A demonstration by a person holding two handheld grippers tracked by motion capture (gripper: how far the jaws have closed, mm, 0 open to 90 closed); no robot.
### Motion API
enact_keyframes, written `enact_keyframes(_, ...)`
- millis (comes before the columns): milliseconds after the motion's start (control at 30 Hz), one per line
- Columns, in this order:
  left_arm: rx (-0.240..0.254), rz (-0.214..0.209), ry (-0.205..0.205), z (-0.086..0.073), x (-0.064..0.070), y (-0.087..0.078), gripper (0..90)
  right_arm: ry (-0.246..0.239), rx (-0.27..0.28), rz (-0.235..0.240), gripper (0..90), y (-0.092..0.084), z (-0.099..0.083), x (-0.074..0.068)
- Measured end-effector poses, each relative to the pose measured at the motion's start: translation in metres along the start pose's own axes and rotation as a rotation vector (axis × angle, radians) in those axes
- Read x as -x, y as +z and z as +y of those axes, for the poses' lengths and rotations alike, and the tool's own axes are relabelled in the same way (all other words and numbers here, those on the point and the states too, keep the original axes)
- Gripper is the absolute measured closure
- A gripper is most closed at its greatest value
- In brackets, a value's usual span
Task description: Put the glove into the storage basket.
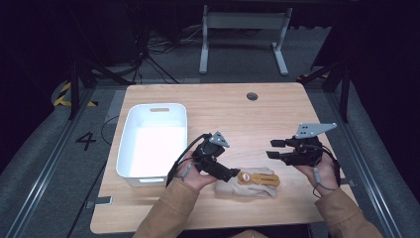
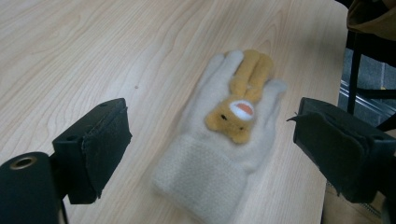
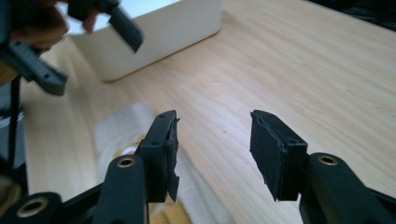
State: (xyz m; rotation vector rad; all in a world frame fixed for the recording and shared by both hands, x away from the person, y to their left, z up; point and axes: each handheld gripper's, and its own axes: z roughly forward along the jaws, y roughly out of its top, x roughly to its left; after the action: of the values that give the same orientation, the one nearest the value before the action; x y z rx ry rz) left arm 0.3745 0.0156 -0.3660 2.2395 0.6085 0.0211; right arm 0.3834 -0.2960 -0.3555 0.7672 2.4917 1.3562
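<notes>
A cream glove lies at the table's 6 o'clock edge. The left gripper hovers over it, jaws apart. The right gripper, at 4 o'clock, is spread too.

A black "4" marks the floor left of the table.

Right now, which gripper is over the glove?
The left gripper: its open jaws straddle the cream glove with the bunny face. The right gripper, also open, hangs off to the glove's side.

Right gripper jaws apart above cream glove, near white bin.
</notes>
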Motion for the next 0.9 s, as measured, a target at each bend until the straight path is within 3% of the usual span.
enact_keyframes(100,-0.003,0.003,0.003,0.0,0.001,0.001,11.7,0.051,0.048,-0.069,50.0,-0.011,-0.002,0.008)
enact_keyframes(200,-0.001,0.007,-0.003,-0.001,-0.001,0.003,11.7,0.083,0.104,-0.187,43.8,-0.023,-0.007,0.017)
enact_keyframes(267,-0.002,0.009,-0.003,-0.001,-0.001,0.003,11.7,0.108,0.123,-0.231,40.7,-0.028,-0.011,0.023)
enact_keyframes(433,-0.006,0.007,0.004,-0.003,-0.001,0.005,12.0,0.172,0.117,-0.24,35.9,-0.031,-0.018,0.037)
enact_keyframes(700,-0.018,0.014,0.013,-0.007,-0.001,0.02,8.6,0.172,0.113,-0.311,21.3,-0.03,-0.024,0.042)
enact_keyframes(800,0.009,0.012,0.028,-0.011,-0.001,0.025,6.8,0.173,0.123,-0.327,17.9,-0.031,-0.026,0.044)
enact_keyframes(900,0.08,-0.019,0.057,-0.017,0.001,0.031,1.5,0.176,0.133,-0.324,17.0,-0.032,-0.028,0.047)
